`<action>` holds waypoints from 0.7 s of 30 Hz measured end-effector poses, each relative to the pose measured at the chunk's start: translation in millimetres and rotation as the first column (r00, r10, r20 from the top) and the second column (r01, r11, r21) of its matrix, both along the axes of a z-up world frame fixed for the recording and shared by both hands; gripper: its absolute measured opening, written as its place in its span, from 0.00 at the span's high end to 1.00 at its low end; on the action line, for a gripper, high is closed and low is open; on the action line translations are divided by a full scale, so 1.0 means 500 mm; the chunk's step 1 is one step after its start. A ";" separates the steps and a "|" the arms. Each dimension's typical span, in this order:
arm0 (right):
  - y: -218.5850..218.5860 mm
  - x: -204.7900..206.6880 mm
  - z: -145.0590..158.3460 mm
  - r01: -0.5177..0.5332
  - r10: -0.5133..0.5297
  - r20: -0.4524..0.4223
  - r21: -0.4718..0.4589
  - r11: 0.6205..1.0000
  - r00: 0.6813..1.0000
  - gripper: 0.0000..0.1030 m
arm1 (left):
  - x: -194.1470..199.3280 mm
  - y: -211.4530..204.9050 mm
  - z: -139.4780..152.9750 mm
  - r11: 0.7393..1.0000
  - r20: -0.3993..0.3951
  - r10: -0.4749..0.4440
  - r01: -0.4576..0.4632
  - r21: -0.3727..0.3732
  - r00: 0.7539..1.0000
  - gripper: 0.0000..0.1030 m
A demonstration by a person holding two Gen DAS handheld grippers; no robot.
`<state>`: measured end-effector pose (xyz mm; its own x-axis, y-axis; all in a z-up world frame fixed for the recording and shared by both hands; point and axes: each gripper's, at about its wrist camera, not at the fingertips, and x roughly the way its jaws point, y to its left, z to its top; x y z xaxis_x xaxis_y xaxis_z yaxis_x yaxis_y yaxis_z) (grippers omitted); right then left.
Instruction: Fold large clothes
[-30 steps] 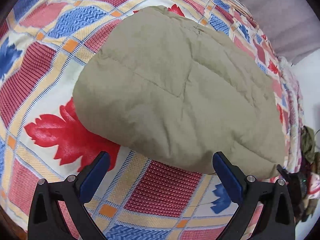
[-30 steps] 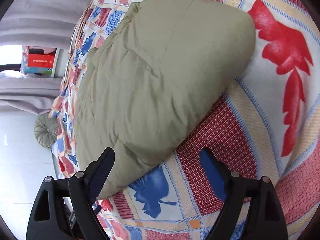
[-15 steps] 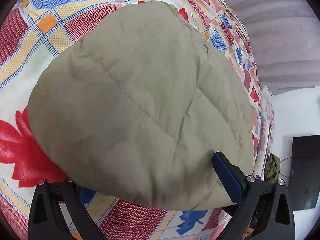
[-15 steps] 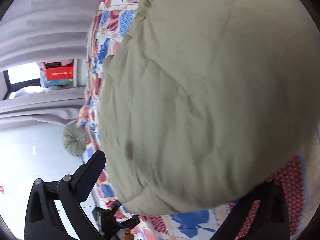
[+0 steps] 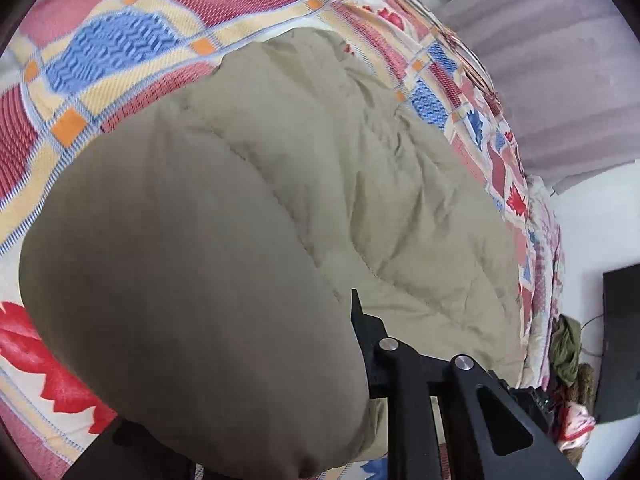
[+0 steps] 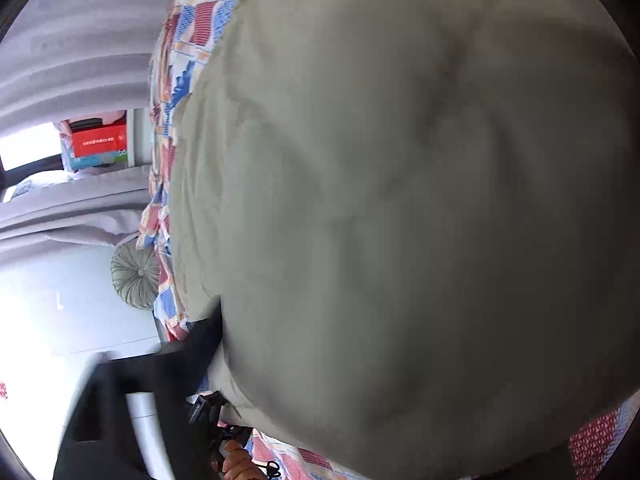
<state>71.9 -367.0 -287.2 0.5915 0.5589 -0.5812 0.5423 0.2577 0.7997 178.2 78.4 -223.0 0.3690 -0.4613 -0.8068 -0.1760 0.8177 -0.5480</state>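
- Olive padded garment lies on a bed with a patchwork bedspread, near its edge.
- Left hand-held gripper is pushed into the garment's near edge; fabric bulges over and hides one finger, so its grip cannot be told.
- Right hand-held gripper is likewise buried; grip unclear.
- Judged step: taking hold of the near edge. Next likely needs both lifting together to fold it across.
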 end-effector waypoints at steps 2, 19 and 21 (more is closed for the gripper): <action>-0.004 -0.008 0.003 0.020 -0.020 0.007 0.018 1.000 1.000 0.59 | -0.009 -0.010 0.031 0.998 0.040 -0.039 0.037 0.050 0.998 0.82; 0.038 -0.232 0.080 -0.047 0.045 0.037 0.038 0.998 0.998 0.73 | -0.278 0.077 0.086 0.983 -0.032 -0.177 0.179 0.049 0.984 0.82; 0.050 -0.277 0.070 -0.042 0.041 0.021 0.059 0.997 0.999 0.73 | -0.307 0.089 0.063 0.985 -0.066 -0.168 0.171 0.033 0.984 0.82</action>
<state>-66.5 -342.0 -252.3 0.5783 0.6165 -0.5344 0.5157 0.2313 0.8249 24.5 122.9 -191.4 0.2362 -0.4813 -0.8441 -0.0661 0.8587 -0.5082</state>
